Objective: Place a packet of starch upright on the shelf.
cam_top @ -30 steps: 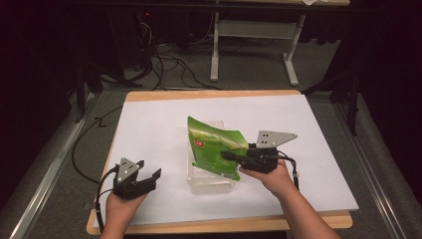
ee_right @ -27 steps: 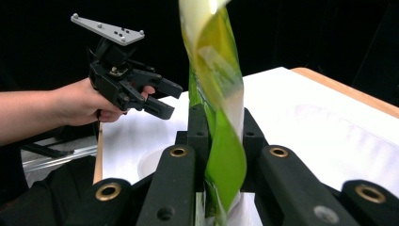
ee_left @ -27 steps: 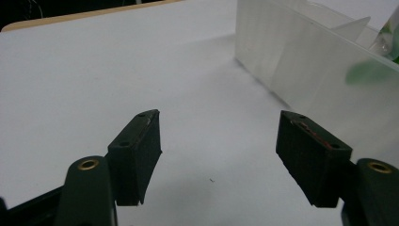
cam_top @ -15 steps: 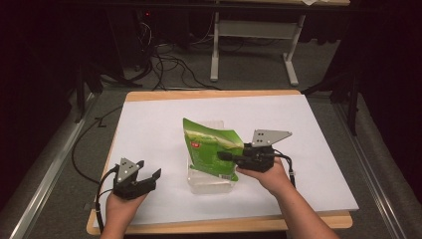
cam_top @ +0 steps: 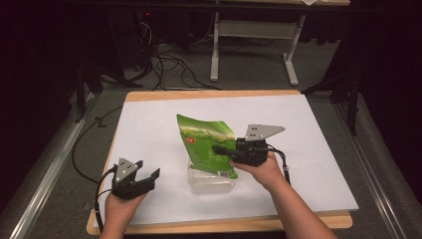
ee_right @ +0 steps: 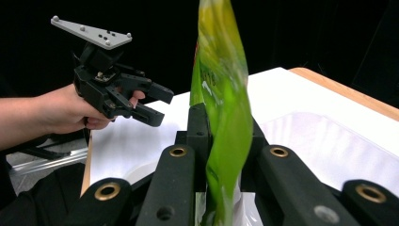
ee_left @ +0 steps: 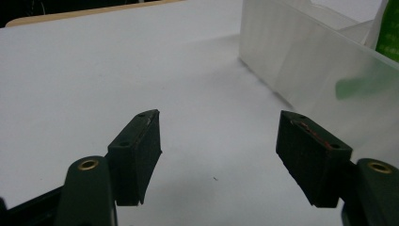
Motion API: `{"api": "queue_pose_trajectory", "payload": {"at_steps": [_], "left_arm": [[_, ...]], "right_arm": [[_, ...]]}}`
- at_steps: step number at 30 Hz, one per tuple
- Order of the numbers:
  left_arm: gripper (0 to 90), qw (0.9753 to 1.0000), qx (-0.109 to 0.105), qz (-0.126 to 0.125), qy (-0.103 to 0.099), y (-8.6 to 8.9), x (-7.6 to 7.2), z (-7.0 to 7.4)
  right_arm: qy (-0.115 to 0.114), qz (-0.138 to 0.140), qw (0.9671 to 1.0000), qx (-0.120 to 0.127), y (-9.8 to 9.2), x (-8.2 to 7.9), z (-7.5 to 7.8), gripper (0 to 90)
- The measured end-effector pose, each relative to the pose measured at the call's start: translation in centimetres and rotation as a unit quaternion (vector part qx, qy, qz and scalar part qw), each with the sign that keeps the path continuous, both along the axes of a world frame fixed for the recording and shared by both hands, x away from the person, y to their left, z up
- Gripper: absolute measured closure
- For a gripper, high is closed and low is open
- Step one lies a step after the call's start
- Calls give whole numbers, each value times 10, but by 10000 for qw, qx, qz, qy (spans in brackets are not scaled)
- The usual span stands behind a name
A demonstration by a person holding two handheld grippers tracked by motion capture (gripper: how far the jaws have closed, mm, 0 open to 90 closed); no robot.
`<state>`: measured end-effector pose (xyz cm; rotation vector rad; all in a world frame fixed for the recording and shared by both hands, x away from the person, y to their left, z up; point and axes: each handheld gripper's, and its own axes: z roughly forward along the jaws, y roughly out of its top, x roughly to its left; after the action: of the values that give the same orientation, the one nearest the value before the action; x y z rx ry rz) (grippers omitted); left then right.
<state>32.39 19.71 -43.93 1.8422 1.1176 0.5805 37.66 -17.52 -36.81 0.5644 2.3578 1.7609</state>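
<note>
Left tool [cam_top: 147, 177] idle near the desk's [cam_top: 318, 149] front-left corner, jaws spread, nothing held; looks parked clear of the work. Mid-desk: clear bin [cam_top: 209, 180], thin translucent plastic, straight walls. Green bag [cam_top: 206, 144], glossy crinkled film, stands tilted in it. Right tool [cam_top: 219, 149] pinches the bag's edge flat between its pads, probably to steer it into the bin.

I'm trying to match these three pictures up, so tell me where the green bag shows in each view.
High view: green bag at table centre, tilted over the clear tub, pinched by the right gripper.
Left gripper view: a green sliver at the top right edge, behind the tub wall.
Right gripper view: centre, upright and edge-on, between the shut jaws.
Shared landmark: the white table sheet.
</note>
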Motion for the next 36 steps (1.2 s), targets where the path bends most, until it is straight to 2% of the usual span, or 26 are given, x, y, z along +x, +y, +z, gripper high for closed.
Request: {"api": "queue_pose_trajectory", "payload": {"at_steps": [11, 15, 22, 26, 30, 32, 33, 35, 36], "left_arm": [[318, 10000, 4, 7, 20, 0, 0, 0], [318, 10000, -2, 15, 5, 0, -1, 0], [319, 10000, -29, 38, 5, 2, -2, 1], [320, 10000, -21, 0, 6, 1, -2, 1], [320, 10000, -6, -4, 28, 2, -1, 1], [320, 10000, -24, 1, 14, 2, -1, 1], [320, 10000, 67, 0, -55, 3, -1, 2], [320, 10000, -15, -17, -15, 2, -2, 2], [320, 9999, 90, -35, -96, 3, -1, 2]], "right_arm": [[-52, -41, 9999, 108, 13, -6, -1, 809], [-116, 63, 9999, 89, 15, -9, 1, 820], [47, 210, 9994, 257, 10, -8, 3, 821], [39, 205, 9995, 232, 6, -7, 5, 821], [35, 112, 9999, 101, 4, -5, 2, 821], [49, 82, 10000, 15, 7, -3, 0, 821], [58, 113, 9999, 6, 9, -3, -1, 820], [73, 172, 9998, -9, 15, -2, -3, 821], [50, 214, 9998, -4, 18, -2, -4, 820]]}}
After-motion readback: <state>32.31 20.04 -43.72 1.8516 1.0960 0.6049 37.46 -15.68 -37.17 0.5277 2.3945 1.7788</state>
